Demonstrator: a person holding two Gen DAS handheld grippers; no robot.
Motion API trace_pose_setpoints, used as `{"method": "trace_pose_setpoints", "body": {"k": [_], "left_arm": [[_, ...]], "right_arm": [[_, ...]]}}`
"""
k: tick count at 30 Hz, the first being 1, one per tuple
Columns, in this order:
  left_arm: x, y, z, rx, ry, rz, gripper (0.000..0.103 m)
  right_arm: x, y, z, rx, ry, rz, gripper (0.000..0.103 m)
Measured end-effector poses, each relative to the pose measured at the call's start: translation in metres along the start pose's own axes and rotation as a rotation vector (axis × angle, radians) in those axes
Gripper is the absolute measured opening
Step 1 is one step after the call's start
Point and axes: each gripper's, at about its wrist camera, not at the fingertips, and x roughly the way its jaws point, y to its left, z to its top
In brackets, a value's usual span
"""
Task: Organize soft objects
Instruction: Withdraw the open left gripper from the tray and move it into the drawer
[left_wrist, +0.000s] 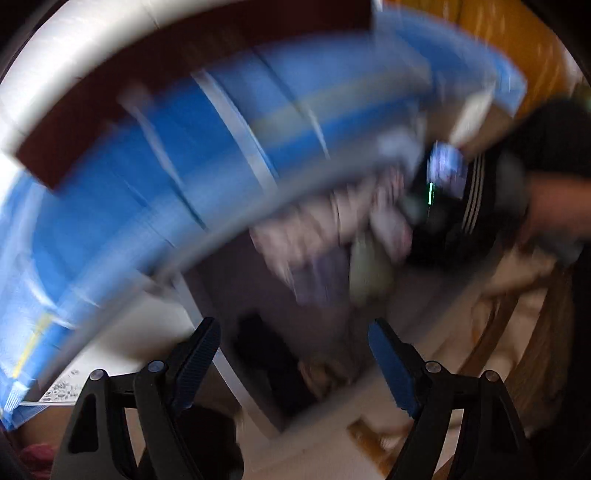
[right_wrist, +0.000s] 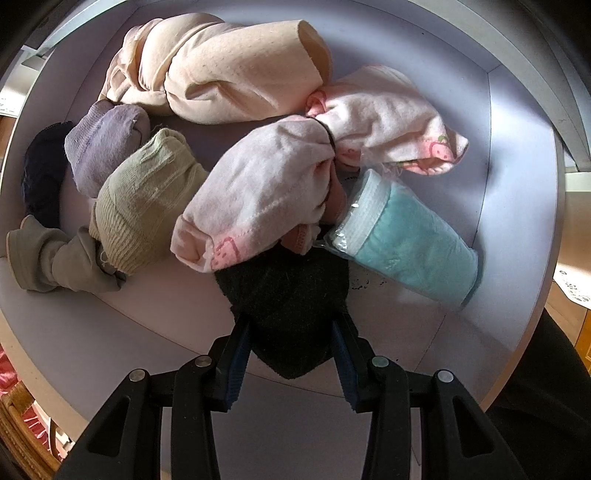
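In the right wrist view my right gripper (right_wrist: 291, 325) is shut on a dark rolled sock (right_wrist: 284, 295), held just above the floor of a grey box (right_wrist: 147, 325). In the box lie a peach bundle (right_wrist: 221, 70), a pink-white bundle (right_wrist: 295, 173), a green sock roll (right_wrist: 144, 199), a lilac sock roll (right_wrist: 99, 147), a dark navy sock (right_wrist: 40, 173), a grey-green sock (right_wrist: 48, 262) and a bagged teal cloth (right_wrist: 410, 251). The left wrist view is blurred. My left gripper (left_wrist: 295, 350) is open and empty, with the pile of soft things (left_wrist: 332, 240) ahead of it.
A blurred blue and white sheet (left_wrist: 184, 166) fills the upper left of the left wrist view. The right gripper and the hand holding it (left_wrist: 480, 199) show at its right. A wicker edge (right_wrist: 22, 417) and red cloth (right_wrist: 7, 369) lie left of the box.
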Motion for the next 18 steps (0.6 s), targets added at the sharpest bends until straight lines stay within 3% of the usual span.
{"method": "trace_pose_setpoints", "body": {"k": [2, 9, 12, 18], "left_arm": [[0.028, -0.009, -0.002, 0.034, 0.098, -0.012, 0.082], [0.088, -0.021, 0.007, 0.039, 0.276, -0.110, 0.081], [0.107, -0.026, 0.010, 0.069, 0.322, -0.125, 0.076], [0.137, -0.026, 0.009, -0.002, 0.402, -0.224, 0.067]], "right_arm": [[0.000, 0.000, 0.000, 0.000, 0.000, -0.001, 0.043], [0.000, 0.001, -0.001, 0.001, 0.000, -0.001, 0.043], [0.001, 0.001, -0.001, 0.002, 0.000, 0.001, 0.043], [0.001, 0.000, -0.001, 0.002, 0.000, 0.001, 0.043]]}}
